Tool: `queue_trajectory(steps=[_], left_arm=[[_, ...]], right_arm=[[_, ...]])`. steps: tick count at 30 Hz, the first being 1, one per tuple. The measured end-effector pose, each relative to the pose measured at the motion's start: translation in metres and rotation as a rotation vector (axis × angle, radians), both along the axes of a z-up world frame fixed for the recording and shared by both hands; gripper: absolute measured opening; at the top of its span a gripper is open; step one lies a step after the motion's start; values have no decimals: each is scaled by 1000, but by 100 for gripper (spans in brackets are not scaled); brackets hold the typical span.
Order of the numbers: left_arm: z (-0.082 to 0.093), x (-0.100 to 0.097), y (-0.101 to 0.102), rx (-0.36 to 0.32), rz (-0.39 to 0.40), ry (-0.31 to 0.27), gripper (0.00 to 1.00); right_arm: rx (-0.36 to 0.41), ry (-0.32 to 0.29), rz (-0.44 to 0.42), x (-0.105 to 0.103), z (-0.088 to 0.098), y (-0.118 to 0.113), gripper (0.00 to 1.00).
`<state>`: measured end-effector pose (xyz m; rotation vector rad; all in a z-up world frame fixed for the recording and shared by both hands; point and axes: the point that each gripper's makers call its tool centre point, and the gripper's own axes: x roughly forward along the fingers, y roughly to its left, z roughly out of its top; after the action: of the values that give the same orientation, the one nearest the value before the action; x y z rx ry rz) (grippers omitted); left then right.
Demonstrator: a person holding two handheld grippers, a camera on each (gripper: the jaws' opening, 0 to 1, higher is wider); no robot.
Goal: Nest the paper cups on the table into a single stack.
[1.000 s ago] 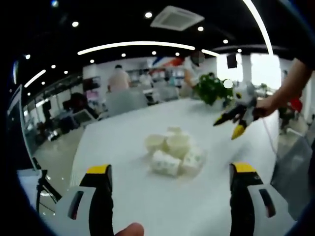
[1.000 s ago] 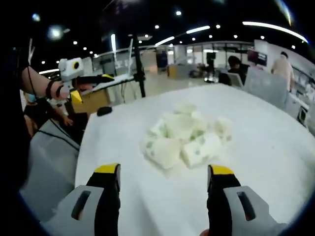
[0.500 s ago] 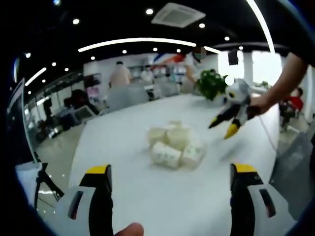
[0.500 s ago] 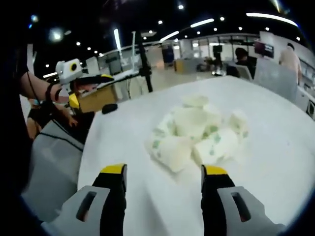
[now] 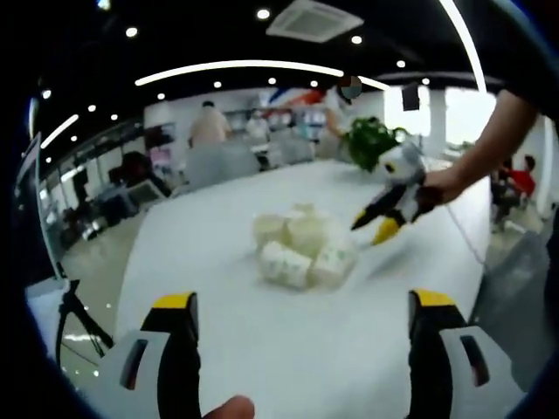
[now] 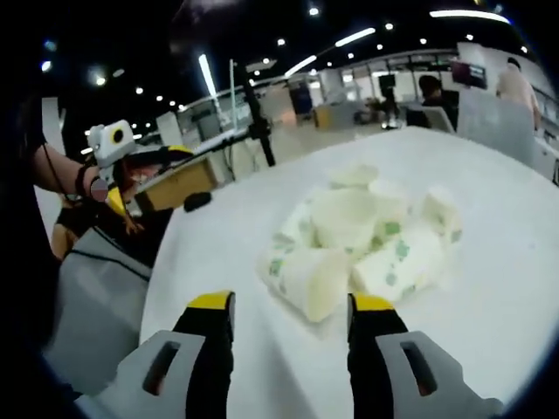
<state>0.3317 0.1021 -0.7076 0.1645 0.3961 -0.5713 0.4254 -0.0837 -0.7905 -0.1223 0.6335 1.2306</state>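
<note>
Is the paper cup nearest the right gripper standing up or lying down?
Lying down. The white paper cup with green print rests on its side on the white table, its side wall facing up.

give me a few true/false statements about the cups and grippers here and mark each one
1. The paper cups lie in a loose cluster on the white table. True.
2. The cups are already nested into one upright stack. False: several lie on their sides, separate.
3. The right gripper has its jaws apart, holding nothing, just short of the nearest cup. True.
4. The left gripper is clamped on a cup. False: its jaws are wide apart and empty, with the cluster farther ahead.
5. A green plant stands at the table's far end in the left gripper view. True.
</note>
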Motion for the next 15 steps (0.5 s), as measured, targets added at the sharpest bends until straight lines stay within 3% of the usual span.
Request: queue_trajectory(steps=[15], left_arm=[[-3,-6,8,11,30,23,100]], right_arm=[[15,22,30,7,-6,13,30]])
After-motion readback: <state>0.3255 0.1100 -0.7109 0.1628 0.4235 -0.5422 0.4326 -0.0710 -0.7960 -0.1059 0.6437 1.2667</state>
